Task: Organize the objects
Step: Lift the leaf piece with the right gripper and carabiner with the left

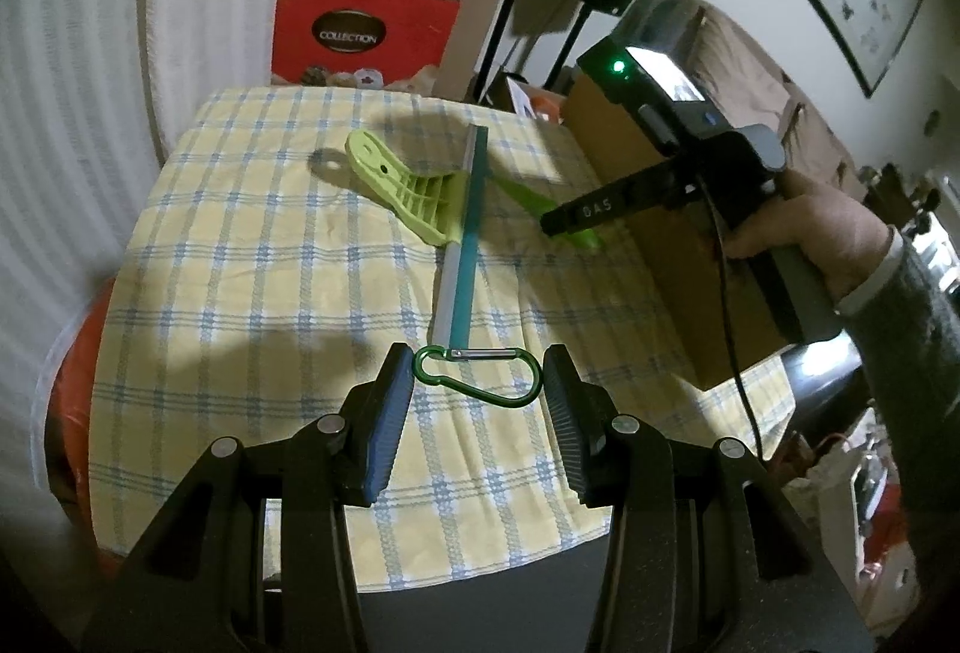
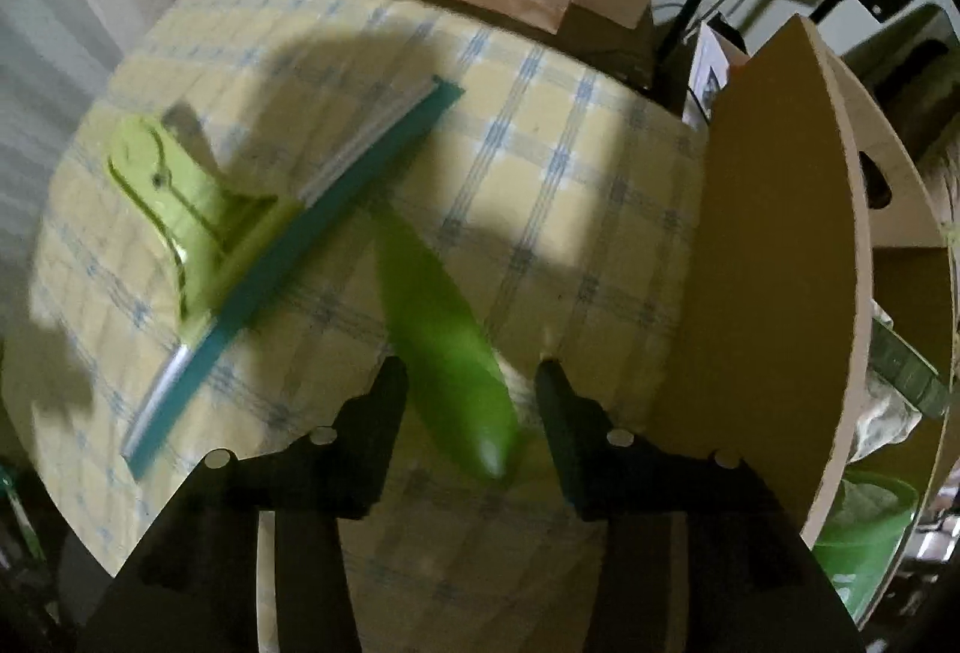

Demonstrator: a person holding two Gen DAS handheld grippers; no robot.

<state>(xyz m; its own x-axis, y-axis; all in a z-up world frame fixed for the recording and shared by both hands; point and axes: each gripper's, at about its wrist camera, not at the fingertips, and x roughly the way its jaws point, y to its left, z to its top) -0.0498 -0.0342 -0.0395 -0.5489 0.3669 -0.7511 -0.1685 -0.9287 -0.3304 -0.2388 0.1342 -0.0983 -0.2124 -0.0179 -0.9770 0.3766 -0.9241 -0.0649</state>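
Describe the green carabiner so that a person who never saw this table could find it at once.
Start at the yellow checked tablecloth. Follow the long teal squeegee to its near end. There, between the left gripper's open fingers, lies the carabiner: a small green metal loop with a silver gate, unlike the plastic items.

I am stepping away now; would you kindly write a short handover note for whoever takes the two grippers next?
Left gripper: jaws on either side of the green carabiner on the checked cloth; whether the pads press it cannot be told.
Right gripper: open, pads clear of the green handle lying between them.
The squeegee lies mid-table, the handle just beyond its blade. The cardboard box stands at the table's right.
Done: nothing visibly sorted yet.
Left: all three items on the cloth, probably into the box.
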